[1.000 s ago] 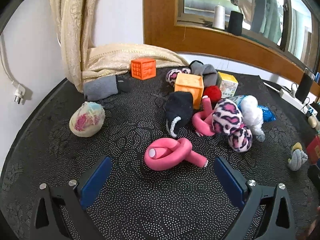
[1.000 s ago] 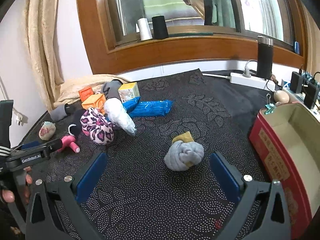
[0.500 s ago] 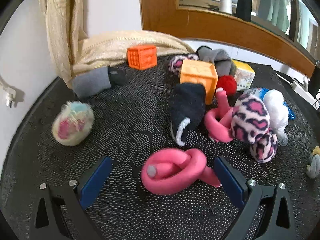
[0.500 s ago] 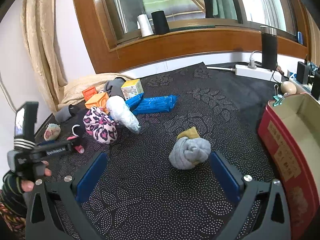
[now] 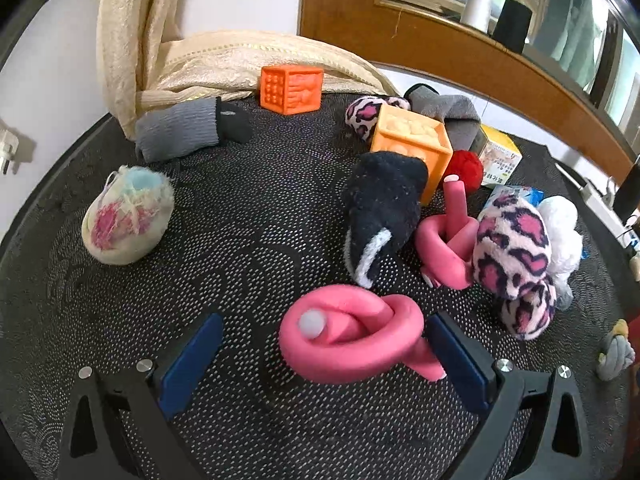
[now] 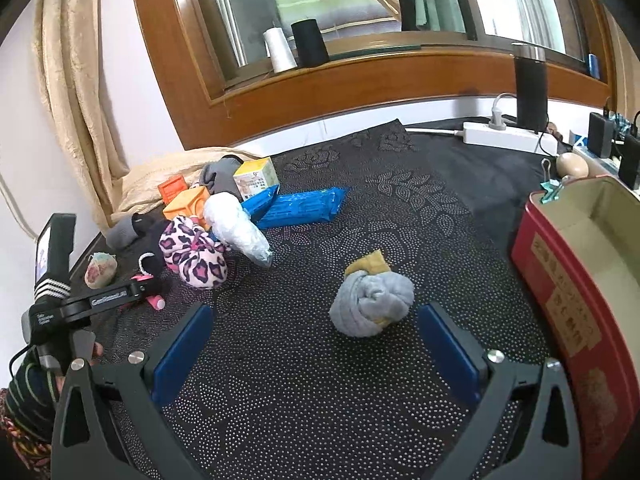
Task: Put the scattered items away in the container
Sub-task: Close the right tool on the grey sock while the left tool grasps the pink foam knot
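In the left wrist view a knotted pink foam tube (image 5: 352,340) lies on the black dotted mat, between the blue pads of my open left gripper (image 5: 324,350) and close to the right pad. In the right wrist view a rolled grey and yellow sock ball (image 6: 372,300) sits just ahead of my open right gripper (image 6: 316,344), nearer its right finger. The red tin container (image 6: 560,296) stands open at the right edge. The left gripper's body (image 6: 72,304) shows at the far left, held by a hand.
Ahead of the left gripper lie a black sock (image 5: 384,208), a second pink tube (image 5: 448,240), a leopard sock (image 5: 512,248), orange cubes (image 5: 412,144) and a pastel ball (image 5: 128,216). A blue packet (image 6: 300,208) and power strip (image 6: 504,136) lie further back.
My left gripper has moved forward, so the pink knotted tube now sits between its pads. My right gripper has closed in on the grey sock ball. Both stay open.
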Available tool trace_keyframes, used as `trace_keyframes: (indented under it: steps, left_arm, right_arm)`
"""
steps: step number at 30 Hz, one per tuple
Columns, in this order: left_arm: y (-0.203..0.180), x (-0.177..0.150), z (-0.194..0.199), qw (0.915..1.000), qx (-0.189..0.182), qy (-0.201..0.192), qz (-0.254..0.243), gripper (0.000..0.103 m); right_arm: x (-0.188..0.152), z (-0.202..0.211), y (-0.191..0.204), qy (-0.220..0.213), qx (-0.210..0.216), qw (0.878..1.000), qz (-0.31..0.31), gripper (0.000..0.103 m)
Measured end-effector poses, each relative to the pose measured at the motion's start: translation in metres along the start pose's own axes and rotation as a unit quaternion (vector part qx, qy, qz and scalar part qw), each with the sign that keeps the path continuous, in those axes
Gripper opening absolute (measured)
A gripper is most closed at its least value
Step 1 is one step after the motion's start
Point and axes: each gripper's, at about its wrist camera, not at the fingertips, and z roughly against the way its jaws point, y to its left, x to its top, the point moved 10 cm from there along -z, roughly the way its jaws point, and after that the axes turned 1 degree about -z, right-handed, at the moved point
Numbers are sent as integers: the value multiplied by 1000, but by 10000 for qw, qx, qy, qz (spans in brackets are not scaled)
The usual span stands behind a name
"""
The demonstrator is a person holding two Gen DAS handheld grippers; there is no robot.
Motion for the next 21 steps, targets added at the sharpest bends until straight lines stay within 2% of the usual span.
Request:
trace_keyframes:
  steps: [3, 7, 11, 12, 13, 17, 21]
  left_arm:
    - [-4, 5, -5, 9999, 74, 54, -87, 103]
    - [-4, 6, -5, 9999, -59, 49, -121, 103]
    - [-9, 9, -1, 9994, -60, -104, -313, 70]
    - [-10, 9, -1, 9993, -83, -112, -345, 67]
    - [-11, 9, 0, 9992, -110, -125, -365, 66]
    - [-15, 8, 4, 9988, -300, -170, -344, 61]
    - [-27, 3, 21, 9971, -528, -373, -405, 61]
  right_arm:
    - [-2, -1, 1, 79, -67, 9999, 85, 103]
    - [3, 1, 0, 136, -218, 9994, 224, 103]
    - [13, 6, -10, 37, -336, 9993, 128, 101]
    - [14, 6, -13, 33, -359, 9993, 97, 100]
    - [14, 5, -17, 61, -385, 9992, 64, 99]
    - [9, -5, -26, 317, -374, 9988, -71, 80]
    - [4, -17, -30, 536, -355, 9978, -148, 80]
